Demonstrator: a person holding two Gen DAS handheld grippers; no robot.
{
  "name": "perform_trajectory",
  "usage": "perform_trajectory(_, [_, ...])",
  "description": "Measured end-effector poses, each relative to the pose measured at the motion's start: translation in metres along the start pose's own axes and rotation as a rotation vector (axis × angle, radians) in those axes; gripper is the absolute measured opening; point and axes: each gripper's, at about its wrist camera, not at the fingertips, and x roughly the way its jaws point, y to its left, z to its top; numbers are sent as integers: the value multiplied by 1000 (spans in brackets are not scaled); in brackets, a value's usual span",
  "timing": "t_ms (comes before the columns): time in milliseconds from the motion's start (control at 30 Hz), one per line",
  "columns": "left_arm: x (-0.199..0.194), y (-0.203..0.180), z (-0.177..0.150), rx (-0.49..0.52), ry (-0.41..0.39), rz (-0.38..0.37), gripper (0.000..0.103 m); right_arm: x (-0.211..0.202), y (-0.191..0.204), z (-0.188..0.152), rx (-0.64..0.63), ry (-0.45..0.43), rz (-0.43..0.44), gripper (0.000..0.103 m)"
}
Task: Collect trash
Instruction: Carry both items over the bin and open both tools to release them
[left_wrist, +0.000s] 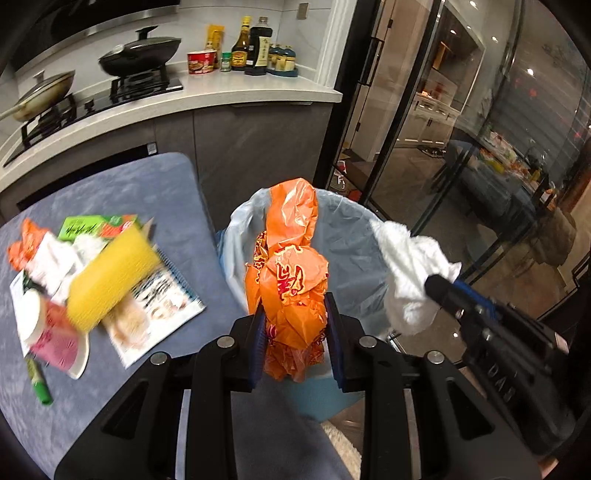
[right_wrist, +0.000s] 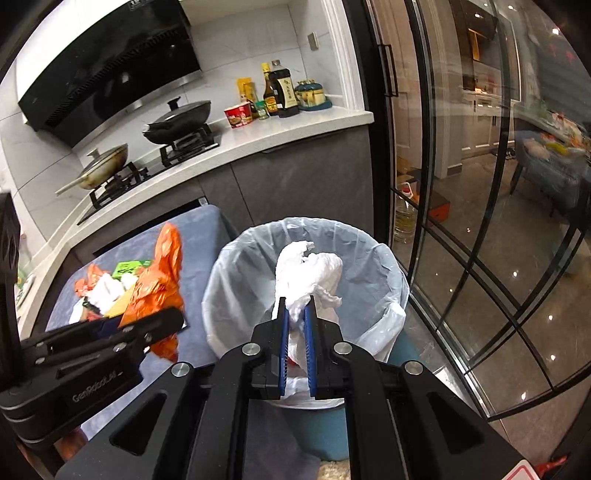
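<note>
over the lined bin's rim (right_wrist: 369, 245), left tool (left_wrist: 295, 314) grips orange bag (left_wrist: 291, 258) (right tool (right_wrist: 296, 306) pinches white tissue (right_wrist: 306, 269)).

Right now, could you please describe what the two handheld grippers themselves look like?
Both are matte black plastic with angular linkage arms joined by round silver pivot bolts. The left gripper and right gripper each carry two flat fingers faced with ribbed blue pads. The left one's side bears pale "GenRobot" lettering. No cables or sleeves show.

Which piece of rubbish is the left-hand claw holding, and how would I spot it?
Find the bin with its pale liner, beside the blue table. Above its rim, the left gripper pinches a crumpled orange bag with red-and-yellow print, unlike the white tissue nearby.
</note>
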Motion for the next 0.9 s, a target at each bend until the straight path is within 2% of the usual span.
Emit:
perform_trajectory(433, [57,-18,18,20,54,7,28,42,-19,4,29,51,-15,8])
perform_trajectory(600, [67,-23,19,27,59,14,30,52,-21,4,40,66,-19,13])
perform_trajectory(633, [68,-23,19,28,53,15,32,53,-22,4,44,66,-21,13])
perform_trajectory(667, [68,-23,19,26,46,23,40,53,-23,4,48,64,-22,14])
perform_trajectory(767, [68,-24,19,22,29,48,52,54,-26,4,61,60,-28,19])
perform_trajectory(900, [67,-21,20,7,30,54,59,50,-30,5,72,51,-29,23])
